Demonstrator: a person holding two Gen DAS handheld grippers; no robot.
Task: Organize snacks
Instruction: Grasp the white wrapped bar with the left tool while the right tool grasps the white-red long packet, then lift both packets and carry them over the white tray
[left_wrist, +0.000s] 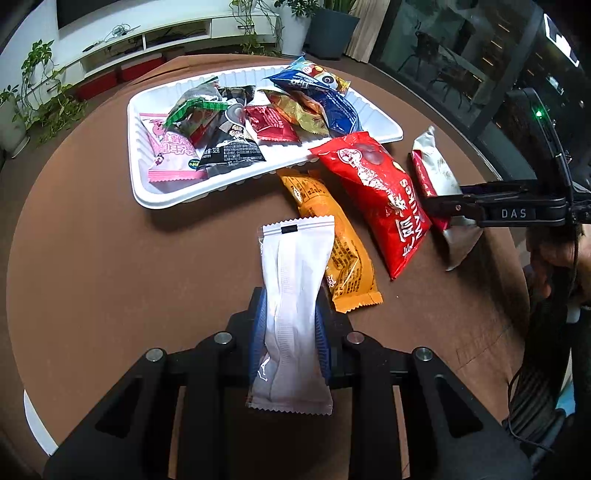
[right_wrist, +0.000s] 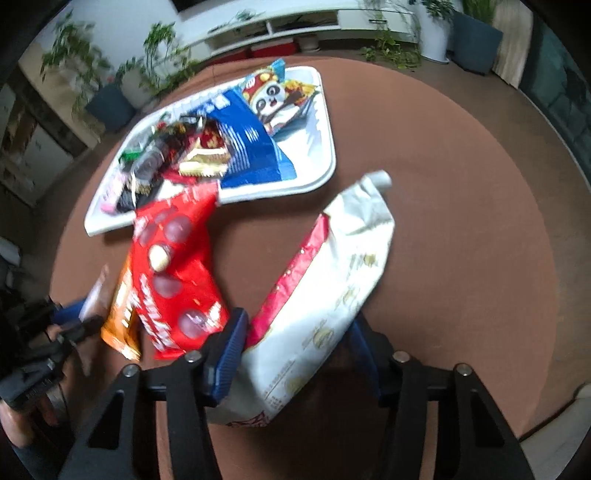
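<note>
My left gripper (left_wrist: 290, 325) is shut on a white snack packet (left_wrist: 293, 295) and holds it above the brown table, short of the white tray (left_wrist: 147, 192). My right gripper (right_wrist: 295, 343) is shut on a white and red snack bag (right_wrist: 325, 291); it also shows in the left wrist view (left_wrist: 439, 177), with the right gripper (left_wrist: 454, 206) at the right. A red Mylikes bag (left_wrist: 373, 188) and an orange packet (left_wrist: 332, 236) lie on the table between the grippers. The tray holds several snack packets.
The round brown table (left_wrist: 110, 277) drops off at its edge all round. A white TV cabinet (left_wrist: 155, 33) and potted plants (left_wrist: 40, 96) stand beyond it. A glass wall (left_wrist: 443, 55) is at the right. The red bag's top overlaps the tray's near rim.
</note>
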